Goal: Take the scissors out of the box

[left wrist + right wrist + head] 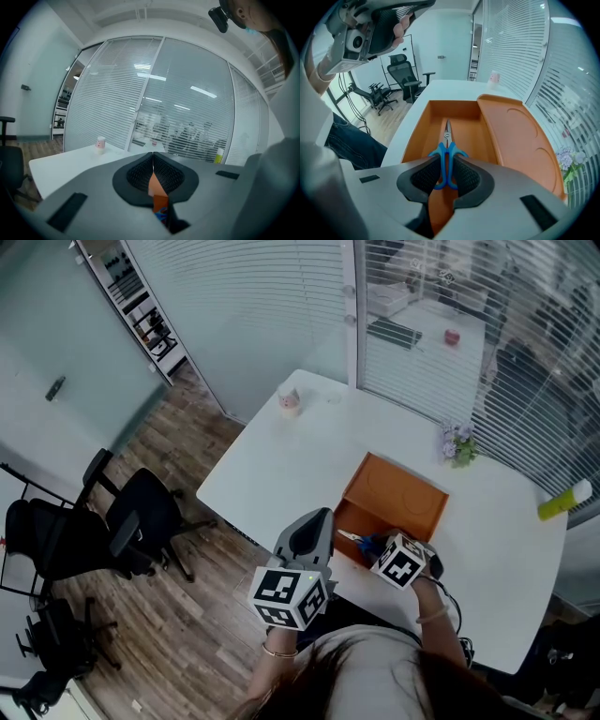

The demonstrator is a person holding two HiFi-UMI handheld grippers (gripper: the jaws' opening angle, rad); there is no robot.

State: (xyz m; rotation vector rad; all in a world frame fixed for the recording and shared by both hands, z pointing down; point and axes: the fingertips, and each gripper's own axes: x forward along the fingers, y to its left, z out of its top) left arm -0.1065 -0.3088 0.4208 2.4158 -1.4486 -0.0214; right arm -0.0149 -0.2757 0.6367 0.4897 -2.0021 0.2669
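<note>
1 blue scissors in orange box, handles clamped by right gripper; left gripper beside box, jaws closed, empty.

Tongs on scissors in box

Head view looks steeply down, right gripper view closely in, sharing the box; left perhaps glimpses it.

Nothing legible — no text, brand or number readable
</note>
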